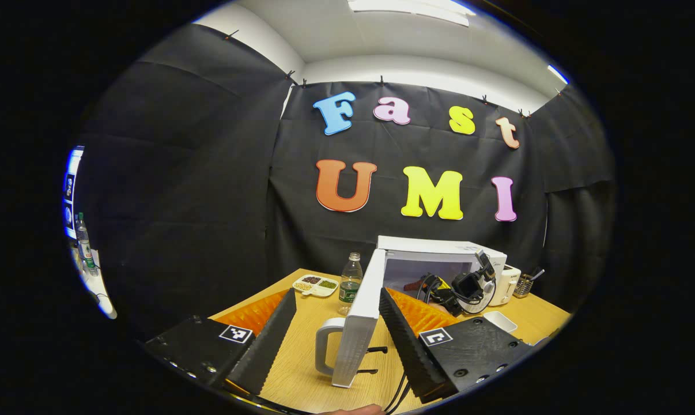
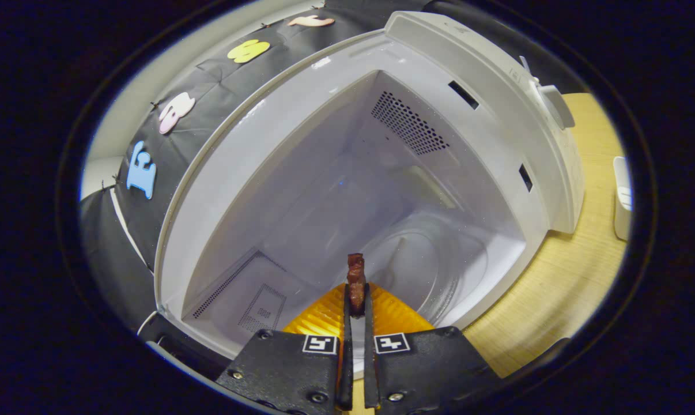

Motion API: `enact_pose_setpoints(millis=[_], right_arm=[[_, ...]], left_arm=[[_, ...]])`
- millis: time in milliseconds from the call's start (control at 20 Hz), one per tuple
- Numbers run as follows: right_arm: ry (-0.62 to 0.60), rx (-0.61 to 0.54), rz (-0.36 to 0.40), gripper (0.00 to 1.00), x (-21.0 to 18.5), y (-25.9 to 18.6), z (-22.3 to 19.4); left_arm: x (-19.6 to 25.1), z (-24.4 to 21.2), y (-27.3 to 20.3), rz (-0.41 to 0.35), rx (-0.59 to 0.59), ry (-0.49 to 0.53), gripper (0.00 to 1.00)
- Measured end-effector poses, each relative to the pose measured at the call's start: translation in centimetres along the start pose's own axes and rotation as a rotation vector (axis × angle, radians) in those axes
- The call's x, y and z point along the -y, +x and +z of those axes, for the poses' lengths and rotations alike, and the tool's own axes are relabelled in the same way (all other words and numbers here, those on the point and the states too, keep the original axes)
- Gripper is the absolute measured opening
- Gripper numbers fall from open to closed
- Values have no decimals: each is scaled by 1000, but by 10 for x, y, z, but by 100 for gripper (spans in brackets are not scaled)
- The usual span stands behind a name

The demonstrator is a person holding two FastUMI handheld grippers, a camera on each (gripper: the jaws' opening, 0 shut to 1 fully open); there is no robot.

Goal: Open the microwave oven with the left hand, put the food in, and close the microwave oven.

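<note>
Microwave oven (image 1: 439,259): I log it at the back of the bench (image 1: 301,369), door (image 1: 360,323) swung fully out toward my left hand-held gripper (image 1: 336,323), handle (image 1: 324,349) at the near edge. Left to right in the left gripper view: compartment dish (image 1: 316,285) of dried foods, water bottle (image 1: 351,282) upright beside it, the open door standing between my left fingers, which are spread wide and grip nothing, then the other hand-held gripper at the oven mouth, a white appliance (image 1: 506,285) and a white tray (image 1: 500,321).

Food (image 2: 356,279): a dark reddish piece, pinched upright in my right hand-held gripper (image 2: 356,302), fingers nearly together on it, held inside the cavity (image 2: 347,196) above the glass turntable (image 2: 428,271).
</note>
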State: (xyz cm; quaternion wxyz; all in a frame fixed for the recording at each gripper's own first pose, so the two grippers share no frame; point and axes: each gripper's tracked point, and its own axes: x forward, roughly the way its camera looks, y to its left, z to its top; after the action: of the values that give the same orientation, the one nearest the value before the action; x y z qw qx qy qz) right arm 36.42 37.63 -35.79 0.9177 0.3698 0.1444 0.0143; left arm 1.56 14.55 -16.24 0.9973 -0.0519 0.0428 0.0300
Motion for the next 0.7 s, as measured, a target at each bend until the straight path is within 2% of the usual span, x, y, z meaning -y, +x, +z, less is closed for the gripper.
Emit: enact_pose_setpoints(millis=[100,200,250,350,400,450,500,700], right_arm=[[-66,0,-24,11,1,2,2],[-229,36,-115,17,14,0,10],[-326,36,-153,37,18,0,13],[-470,43,-149,76,15,1,13],[-516,44,-125,80,8,-3,16],[-552,47,-115,95,3,-3,17],[-579,64,-118,98,4,-7,22],[-624,51,-91,100,-2,-20,29]], left_arm=[[0,1,-1,0,1,-4,89],[1,0,-2,-6,0,-12,89],[0,1,-3,-4,4,-13,89],[-2,3,-4,-4,7,-13,89],[-2,3,-6,-5,8,-13,89],[-2,3,-7,-5,12,-13,89],[-3,4,-7,-5,15,-14,89],[-5,4,-12,-6,17,-17,89]])
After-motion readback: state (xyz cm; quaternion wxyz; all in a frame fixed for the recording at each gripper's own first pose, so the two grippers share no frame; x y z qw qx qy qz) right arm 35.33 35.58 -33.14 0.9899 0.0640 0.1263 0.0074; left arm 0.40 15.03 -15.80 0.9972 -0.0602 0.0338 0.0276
